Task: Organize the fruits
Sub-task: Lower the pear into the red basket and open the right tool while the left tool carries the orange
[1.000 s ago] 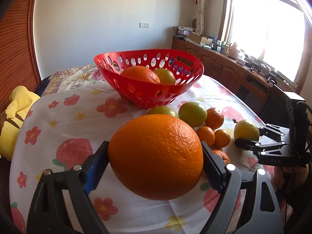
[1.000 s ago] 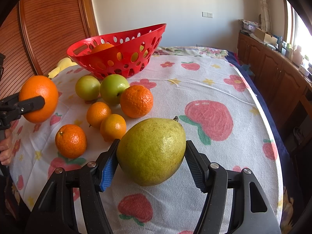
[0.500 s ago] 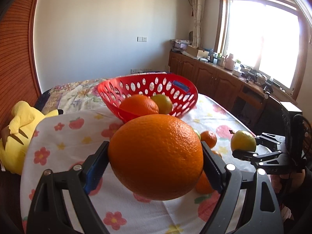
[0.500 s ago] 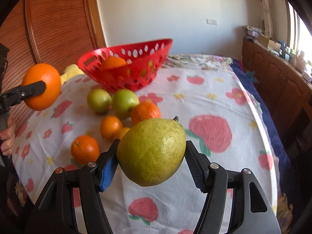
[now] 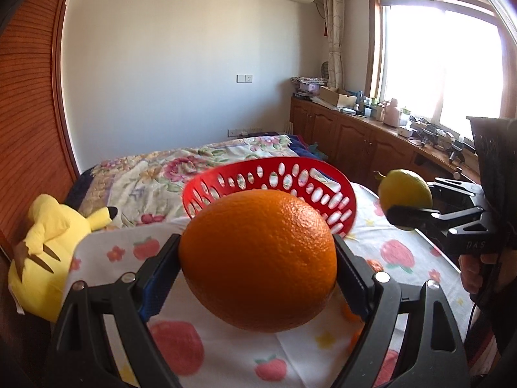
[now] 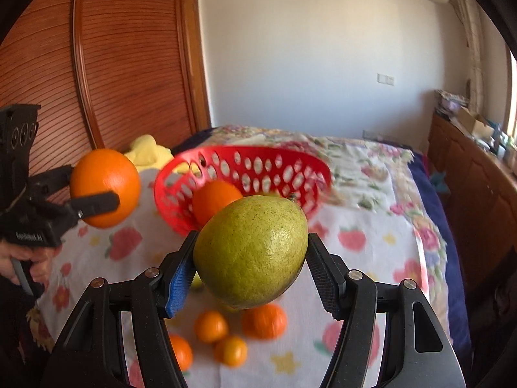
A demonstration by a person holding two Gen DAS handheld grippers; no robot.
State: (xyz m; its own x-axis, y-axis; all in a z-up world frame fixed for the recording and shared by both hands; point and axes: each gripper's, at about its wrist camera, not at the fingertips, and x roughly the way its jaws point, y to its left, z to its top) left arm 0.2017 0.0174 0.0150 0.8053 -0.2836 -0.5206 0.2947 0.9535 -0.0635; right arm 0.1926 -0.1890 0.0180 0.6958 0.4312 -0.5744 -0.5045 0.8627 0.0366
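My left gripper [image 5: 258, 268] is shut on a large orange [image 5: 258, 258], held in the air just in front of the red perforated basket [image 5: 323, 174]. My right gripper [image 6: 250, 258] is shut on a yellow-green pear [image 6: 252, 249], also lifted, with the red basket [image 6: 278, 165] behind it. Inside the basket lies another orange [image 6: 211, 200]. In the right wrist view the left gripper [image 6: 103, 187] with its orange [image 6: 105, 181] hangs left of the basket. The pear [image 5: 405, 190] in the right gripper shows at the right of the left wrist view.
Several small oranges [image 6: 210, 325] lie on the flowered tablecloth [image 6: 371, 258] below the pear. A yellow plush toy [image 5: 48, 249] sits at the table's left edge. A bed with floral cover [image 5: 161, 168] lies behind, wooden cabinets [image 5: 362, 145] along the right wall.
Both grippers have risen with their fruit and drawn nearer the basket. The loose fruit on the cloth has dropped low or out of sight in both views.
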